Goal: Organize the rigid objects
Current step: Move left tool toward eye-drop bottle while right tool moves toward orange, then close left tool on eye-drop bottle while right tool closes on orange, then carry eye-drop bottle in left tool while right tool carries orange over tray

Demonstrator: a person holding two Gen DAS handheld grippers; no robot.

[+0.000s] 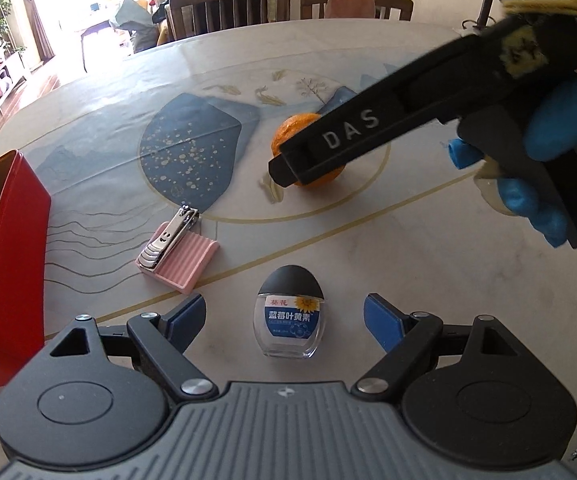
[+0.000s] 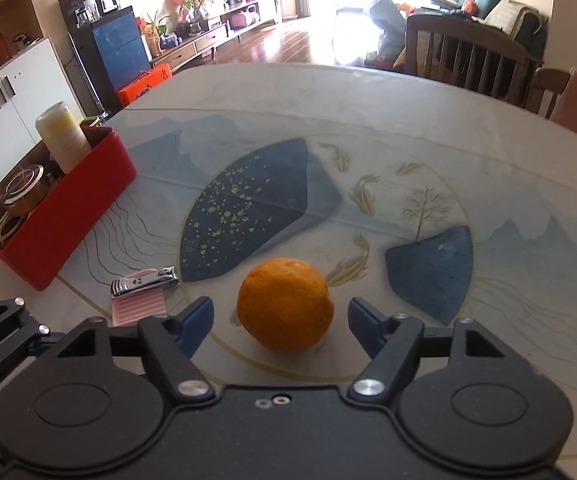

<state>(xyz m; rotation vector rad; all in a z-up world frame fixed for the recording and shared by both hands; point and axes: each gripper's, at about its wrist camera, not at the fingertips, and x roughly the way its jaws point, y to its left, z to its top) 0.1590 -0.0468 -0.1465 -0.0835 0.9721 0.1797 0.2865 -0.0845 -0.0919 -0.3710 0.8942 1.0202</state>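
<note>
My left gripper [image 1: 284, 320] hangs low over the table [image 1: 368, 60], its jaws spread wide, and the small egg-shaped bottle [image 1: 291, 312] with the dark cap and blue label stands upright between the two blue pads [image 1: 186, 318], touching neither one. Just beyond the left pad lies a pink ribbed tray [image 1: 184, 258], and a steel nail clipper [image 1: 168, 238] rests slanted across its far-left side. At the left edge of the table stands the red box [image 1: 20, 248]; from the right wrist view I see a pale cylindrical bottle [image 2: 63, 136] upright in it and a round glass jar [image 2: 22, 192] lying nearer. My right gripper [image 2: 280, 320] is likewise released, jaws wide apart, with the orange [image 2: 285, 304] sitting on the table between the pads [image 2: 196, 324] with a gap on each side. In the left wrist view that same gripper reaches in from the upper right, a black finger marked "DAS" crossing in front of the fruit, and my blue-gloved right hand [image 1: 544, 148] wraps its handle. Beyond the fruit the tabletop shows its printed blue shapes, gold fish and a thin tree. Two wooden chairs [image 1: 228, 8] stand at the far side of the table.
</note>
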